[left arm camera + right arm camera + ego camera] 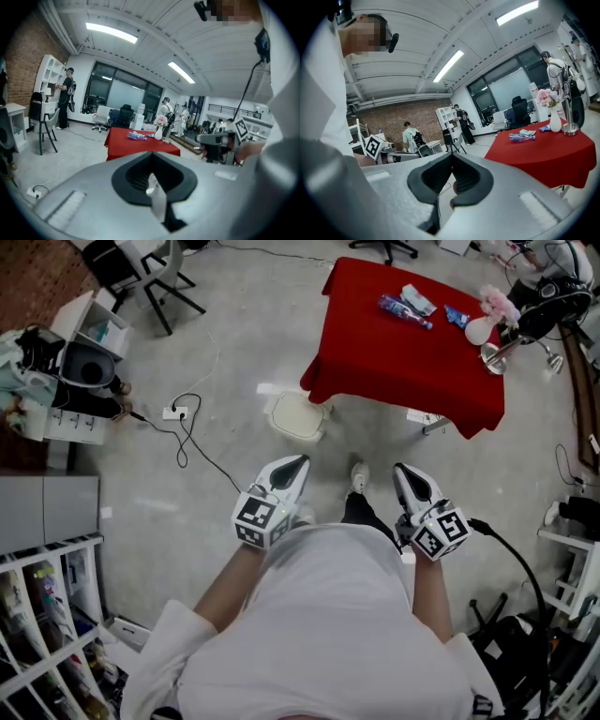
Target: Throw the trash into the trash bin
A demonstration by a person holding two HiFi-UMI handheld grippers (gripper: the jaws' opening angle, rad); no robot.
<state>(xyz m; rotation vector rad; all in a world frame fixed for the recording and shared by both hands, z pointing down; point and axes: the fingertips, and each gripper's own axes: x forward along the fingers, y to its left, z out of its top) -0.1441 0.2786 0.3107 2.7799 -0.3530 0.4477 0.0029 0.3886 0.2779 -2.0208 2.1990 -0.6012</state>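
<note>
A red-clothed table (394, 352) stands ahead of me. On it lie a blue plastic bottle (404, 310), a crumpled wrapper (419, 298) and a small blue packet (457, 317). A white trash bin (298, 416) sits on the floor at the table's near left corner. My left gripper (298, 465) and right gripper (405, 471) are held close to my body, well short of the table, both shut and empty. The left gripper view shows its jaws (150, 153) closed, with the table (140, 143) and bottle (137, 136) far off. The right gripper (451, 155) looks the same, table (543, 150) at right.
A vase of pink flowers (487, 320) and a silver stand (499, 354) are at the table's right end. A power strip with a black cable (175, 412) lies on the floor to the left. Chairs, shelving and standing people are around the room.
</note>
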